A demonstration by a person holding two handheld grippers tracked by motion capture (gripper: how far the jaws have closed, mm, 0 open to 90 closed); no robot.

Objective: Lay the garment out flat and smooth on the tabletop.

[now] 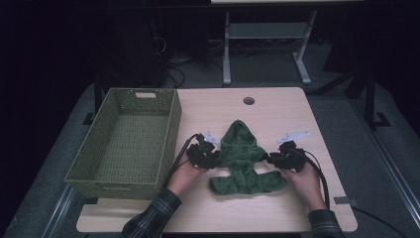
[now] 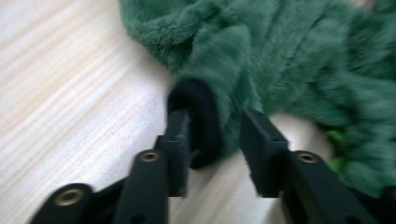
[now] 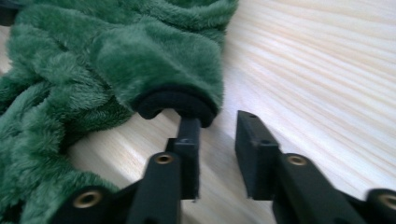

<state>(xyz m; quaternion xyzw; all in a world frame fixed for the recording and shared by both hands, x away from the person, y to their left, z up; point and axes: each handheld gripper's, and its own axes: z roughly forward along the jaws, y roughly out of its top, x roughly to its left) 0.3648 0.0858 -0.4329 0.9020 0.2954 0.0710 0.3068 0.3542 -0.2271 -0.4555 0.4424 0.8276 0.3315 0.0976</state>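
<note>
A small green fleece hooded garment point(image 1: 241, 158) lies spread on the wooden table point(image 1: 277, 213), hood pointing away from the person. My left gripper point(image 1: 210, 158) rests low at its left sleeve end, my right gripper point(image 1: 271, 158) at the right sleeve end. In the left gripper view the jaws point(image 2: 215, 116) stand apart, with the black-edged sleeve cuff point(image 2: 201, 107) lying loosely between them against one jaw. In the right gripper view the jaws point(image 3: 217, 120) are parted too. The other black cuff point(image 3: 175, 100) sits just past one jaw's tip, and the gap holds bare table.
A large green woven basket point(image 1: 171, 129) stands empty on the table's left side, close to my left hand. A round cable hole point(image 1: 248, 100) lies near the far edge. Bare wood stretches to the right of and in front of the garment.
</note>
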